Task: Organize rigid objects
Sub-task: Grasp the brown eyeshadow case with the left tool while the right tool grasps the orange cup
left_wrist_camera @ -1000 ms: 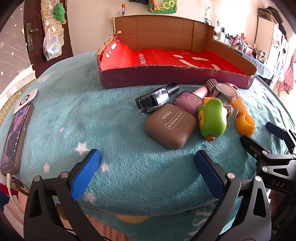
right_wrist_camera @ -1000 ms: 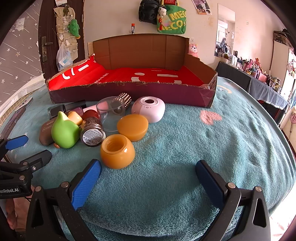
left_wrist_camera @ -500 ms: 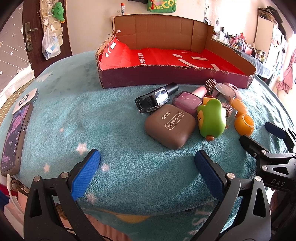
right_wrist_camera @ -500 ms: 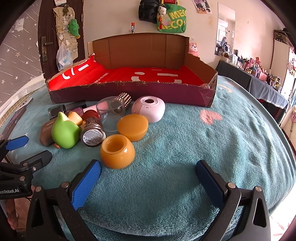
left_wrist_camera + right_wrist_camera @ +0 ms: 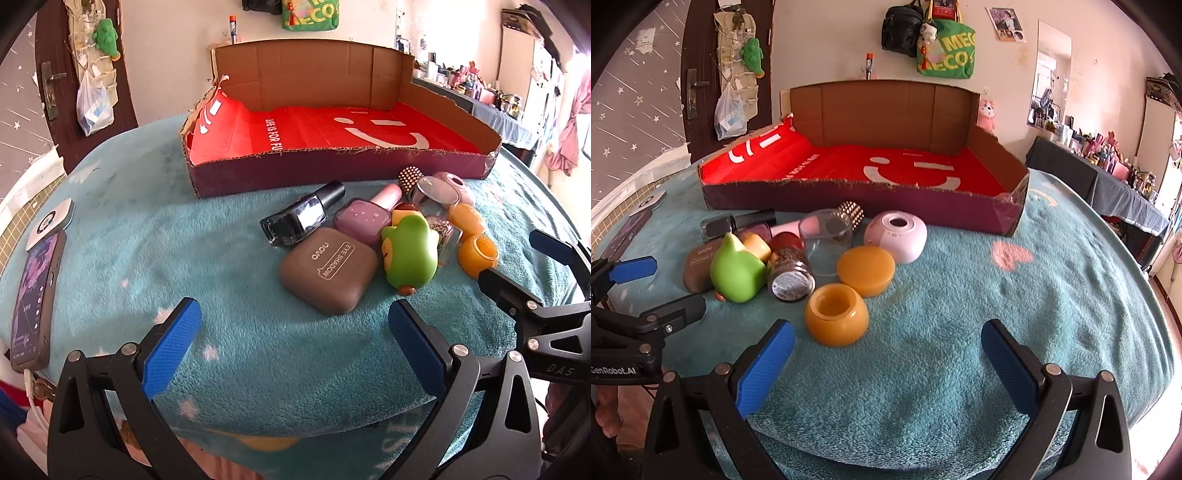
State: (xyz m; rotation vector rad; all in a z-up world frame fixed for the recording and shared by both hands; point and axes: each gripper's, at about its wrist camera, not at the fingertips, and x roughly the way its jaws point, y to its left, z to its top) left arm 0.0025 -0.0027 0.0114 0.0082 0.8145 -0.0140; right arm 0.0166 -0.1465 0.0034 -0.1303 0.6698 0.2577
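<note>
A cluster of small items lies on the teal blanket before a red-lined cardboard box [image 5: 369,162] [image 5: 849,199]. In it are a brown eye-shadow case [image 5: 328,269], a black nail polish bottle [image 5: 299,218], a purple nail polish bottle [image 5: 365,218], a green duck toy [image 5: 410,253] [image 5: 737,269], an orange jar [image 5: 836,314] [image 5: 478,254], its orange lid [image 5: 866,269], a pink round device [image 5: 895,236], a clear cup [image 5: 825,236] and a glitter jar [image 5: 790,275]. My left gripper [image 5: 293,347] is open, just short of the brown case. My right gripper [image 5: 888,356] is open, with the orange jar just ahead of its left finger.
A phone [image 5: 33,302] and a white round device [image 5: 50,225] lie at the blanket's left edge. The blanket [image 5: 1015,302] is bare to the right of the cluster. The box interior holds nothing. A dark door [image 5: 698,74], hanging bags and a cluttered desk [image 5: 1108,173] are behind.
Both grippers have crept slightly forward toward the cluster. Nothing on the blanket has moved.
</note>
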